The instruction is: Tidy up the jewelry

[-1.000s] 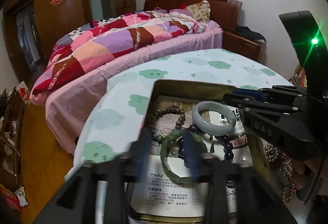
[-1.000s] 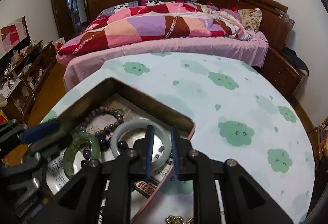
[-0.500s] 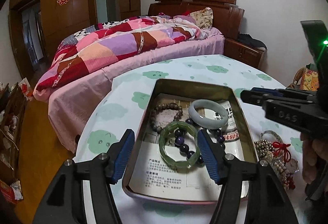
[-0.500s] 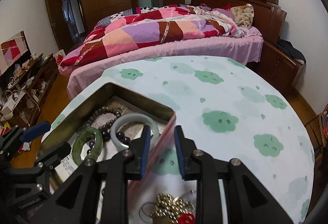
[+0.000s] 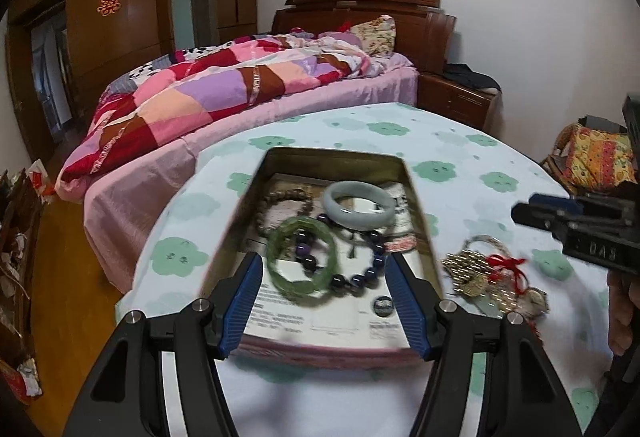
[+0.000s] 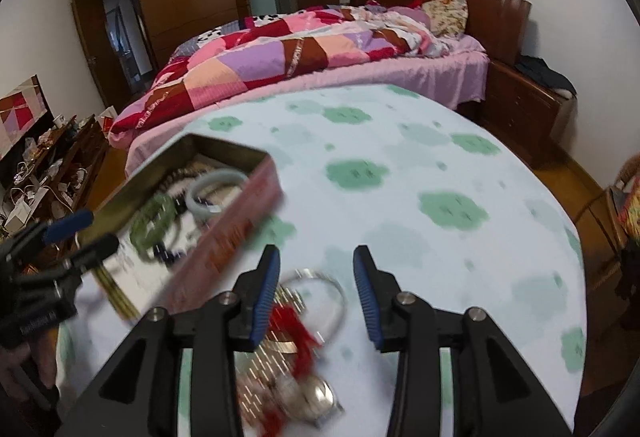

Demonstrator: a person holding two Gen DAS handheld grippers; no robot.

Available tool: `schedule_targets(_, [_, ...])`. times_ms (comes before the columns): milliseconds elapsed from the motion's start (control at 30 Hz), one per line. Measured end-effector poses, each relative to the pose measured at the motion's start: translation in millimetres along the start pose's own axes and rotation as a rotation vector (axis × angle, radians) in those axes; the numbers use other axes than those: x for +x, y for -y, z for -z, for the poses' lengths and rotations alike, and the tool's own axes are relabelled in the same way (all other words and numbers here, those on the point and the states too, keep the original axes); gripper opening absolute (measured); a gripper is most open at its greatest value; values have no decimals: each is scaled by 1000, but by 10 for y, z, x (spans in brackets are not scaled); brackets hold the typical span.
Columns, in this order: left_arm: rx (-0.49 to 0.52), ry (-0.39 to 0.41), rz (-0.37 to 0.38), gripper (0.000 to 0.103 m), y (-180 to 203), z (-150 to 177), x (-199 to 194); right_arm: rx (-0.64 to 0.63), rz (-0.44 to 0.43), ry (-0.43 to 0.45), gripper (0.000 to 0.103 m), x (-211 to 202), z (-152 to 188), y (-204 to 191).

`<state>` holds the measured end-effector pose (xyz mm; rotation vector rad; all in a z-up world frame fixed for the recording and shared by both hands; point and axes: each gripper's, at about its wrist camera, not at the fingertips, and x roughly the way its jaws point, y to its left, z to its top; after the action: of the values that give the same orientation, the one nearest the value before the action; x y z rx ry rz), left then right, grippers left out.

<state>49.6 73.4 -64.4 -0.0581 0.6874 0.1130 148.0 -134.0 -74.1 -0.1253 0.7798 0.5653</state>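
An open metal tin (image 5: 340,155) lies on the round table and holds a pale jade bangle (image 5: 360,205), a green bangle (image 5: 302,257), a dark bead bracelet (image 5: 360,277) and a brown bead bracelet (image 5: 284,209). My left gripper (image 5: 324,301) is open and empty over the tin's near end. Right of the tin lies a loose pile of jewelry (image 5: 492,277) with gold chains, a red cord and a watch. My right gripper (image 6: 316,293) is open and empty just above that pile (image 6: 292,349). The tin (image 6: 224,237) shows at left in the right wrist view.
The table has a white cloth with green cloud prints (image 6: 452,209). Behind it stands a bed with a patchwork quilt (image 5: 224,93) and a wooden headboard. A cluttered low cabinet (image 6: 48,165) is at far left. A wicker chair with a cushion (image 5: 600,157) is at right.
My left gripper has pulled back and opened wide, leaving the green bangle in the tin. My right gripper has moved right from the tin to over the loose pile and opened.
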Motion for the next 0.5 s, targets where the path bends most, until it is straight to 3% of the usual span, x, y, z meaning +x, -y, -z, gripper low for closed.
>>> schedule_targets(300, [61, -6, 29, 64, 287, 119, -98, 66, 9, -27, 42, -159, 400, 292])
schedule_targets(500, [75, -6, 26, 64, 351, 143, -125, 34, -42, -40, 43, -79, 431, 166])
